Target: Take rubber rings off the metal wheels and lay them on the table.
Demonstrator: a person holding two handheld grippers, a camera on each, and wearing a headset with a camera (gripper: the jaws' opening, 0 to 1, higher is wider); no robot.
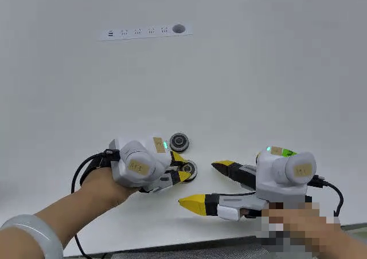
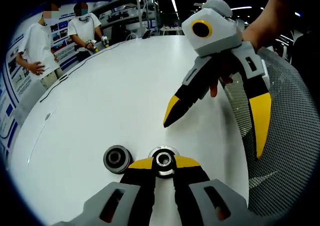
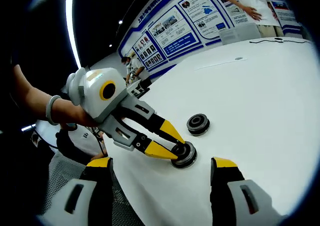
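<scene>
Two wheels sat on table: near wheel pinched by left gripper, far wheel loose at 12 o'clock. Open-jawed right gripper hung at 3 o'clock. Risk: sideways tug could pop near wheel free.

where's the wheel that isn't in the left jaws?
Head view: the free wheel sits on the table, just beyond the left gripper and the gripped wheel.

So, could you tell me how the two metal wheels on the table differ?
The held wheel sits between the left gripper's fingers; the free wheel lies beside it, touched by nothing. The held wheel lies nearer the open right gripper; the free wheel is farther off. Both lie flat on the white table and are dark-rimmed.
</scene>
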